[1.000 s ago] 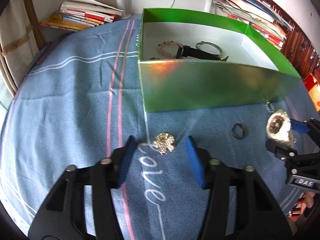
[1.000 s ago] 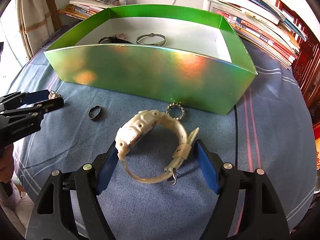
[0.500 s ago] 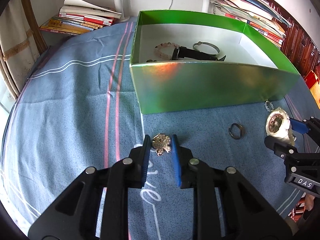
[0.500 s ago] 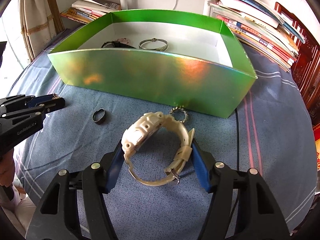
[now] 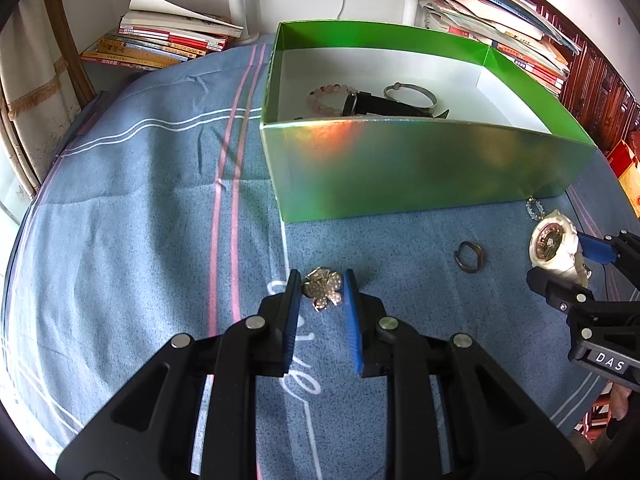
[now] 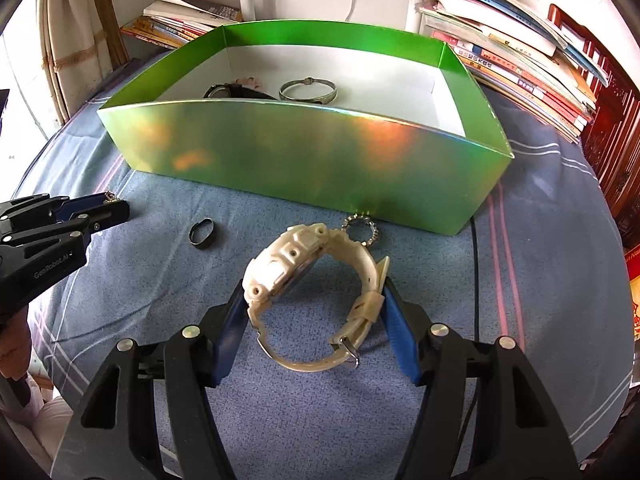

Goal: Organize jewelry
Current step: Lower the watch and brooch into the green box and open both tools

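Both pickups in hand, left claw (image 5: 322, 294) clamped on flower brooch (image 5: 322, 287), right claw (image 6: 314, 312) clamped on white watch (image 6: 316, 280); next, lifting both over green box (image 5: 420, 168) wall.

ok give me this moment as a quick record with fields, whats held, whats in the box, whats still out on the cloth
left tongs: closed on the flower brooch, on the blue cloth
right tongs: closed on the white watch, across case and strap
green box: open, holds a black watch, pink bead bracelet, silver bangle
loose on cloth: dark ring, small beaded ring by the box wall
background: stacked books
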Action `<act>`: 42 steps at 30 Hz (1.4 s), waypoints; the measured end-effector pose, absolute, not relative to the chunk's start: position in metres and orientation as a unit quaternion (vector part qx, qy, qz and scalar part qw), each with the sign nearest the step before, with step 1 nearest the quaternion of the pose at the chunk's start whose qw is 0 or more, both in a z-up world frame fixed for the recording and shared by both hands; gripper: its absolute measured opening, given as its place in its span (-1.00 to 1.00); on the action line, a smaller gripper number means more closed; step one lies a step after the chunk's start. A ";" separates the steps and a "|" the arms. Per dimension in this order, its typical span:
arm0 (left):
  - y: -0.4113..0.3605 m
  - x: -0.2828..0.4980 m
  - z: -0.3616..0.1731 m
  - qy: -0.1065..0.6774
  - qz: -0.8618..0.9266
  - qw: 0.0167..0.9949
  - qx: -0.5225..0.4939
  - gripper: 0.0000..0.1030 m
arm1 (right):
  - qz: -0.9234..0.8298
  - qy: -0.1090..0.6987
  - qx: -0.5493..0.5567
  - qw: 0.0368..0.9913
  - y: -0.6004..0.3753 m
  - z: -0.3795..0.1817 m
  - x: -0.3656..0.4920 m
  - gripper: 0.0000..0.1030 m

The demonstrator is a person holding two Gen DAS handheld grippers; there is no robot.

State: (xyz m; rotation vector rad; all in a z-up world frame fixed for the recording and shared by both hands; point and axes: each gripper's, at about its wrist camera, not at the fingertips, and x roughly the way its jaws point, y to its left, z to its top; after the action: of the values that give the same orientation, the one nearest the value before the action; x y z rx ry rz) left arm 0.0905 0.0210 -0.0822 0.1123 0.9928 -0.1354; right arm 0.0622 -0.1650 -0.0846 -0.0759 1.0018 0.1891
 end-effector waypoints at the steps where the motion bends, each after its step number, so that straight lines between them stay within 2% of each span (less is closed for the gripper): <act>1: 0.021 0.090 -0.082 0.475 -0.065 0.876 0.053 -0.59 | 0.090 0.479 -0.036 0.873 -0.165 -0.084 0.062 0.22; 6: 0.021 0.085 -0.072 0.466 -0.070 0.881 0.051 -0.59 | 0.096 0.464 -0.028 0.880 -0.168 -0.070 0.056 0.22; 13: 0.015 0.079 -0.019 0.406 -0.097 0.907 0.060 -0.59 | 0.105 0.403 -0.014 0.909 -0.181 -0.019 0.051 0.23; 17: 0.007 0.101 0.014 0.368 -0.101 0.922 0.067 -0.59 | 0.095 0.360 -0.006 0.928 -0.193 0.007 0.071 0.23; 21: -0.002 0.149 0.030 0.364 -0.104 0.924 0.061 -0.59 | 0.089 0.377 0.025 0.922 -0.205 0.006 0.122 0.23; 25: -0.016 0.195 0.024 0.376 -0.086 0.919 0.077 -0.59 | 0.079 0.416 0.023 0.906 -0.200 -0.015 0.165 0.23; 29: -0.018 0.234 -0.004 0.421 -0.079 0.901 0.073 -0.59 | 0.077 0.455 0.024 0.887 -0.194 -0.041 0.192 0.23; 33: -0.016 0.252 -0.031 0.451 -0.065 0.887 0.077 -0.59 | 0.063 0.454 0.000 0.889 -0.187 -0.049 0.196 0.26; 35: -0.013 0.254 -0.036 0.458 -0.067 0.884 0.068 -0.58 | 0.075 0.449 -0.001 0.890 -0.183 -0.048 0.193 0.34; 36: -0.011 0.253 -0.036 0.456 -0.070 0.885 0.065 -0.47 | 0.081 0.443 -0.004 0.893 -0.182 -0.046 0.189 0.34; 37: -0.011 0.250 -0.034 0.452 -0.072 0.887 0.064 -0.28 | 0.082 0.438 -0.006 0.895 -0.184 -0.043 0.186 0.34; 38: -0.011 0.246 -0.031 0.443 -0.071 0.891 0.066 -0.20 | 0.078 0.427 -0.010 0.901 -0.184 -0.037 0.180 0.35; 42: -0.007 0.220 -0.014 0.417 -0.063 0.904 0.067 -0.13 | 0.070 0.393 -0.013 0.917 -0.194 -0.014 0.144 0.36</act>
State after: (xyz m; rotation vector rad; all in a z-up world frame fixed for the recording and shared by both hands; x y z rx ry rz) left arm 0.2200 -0.0070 -0.0137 0.1374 0.8624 -0.1293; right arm 0.1445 -0.1939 -0.0139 -0.0275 0.8076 0.1442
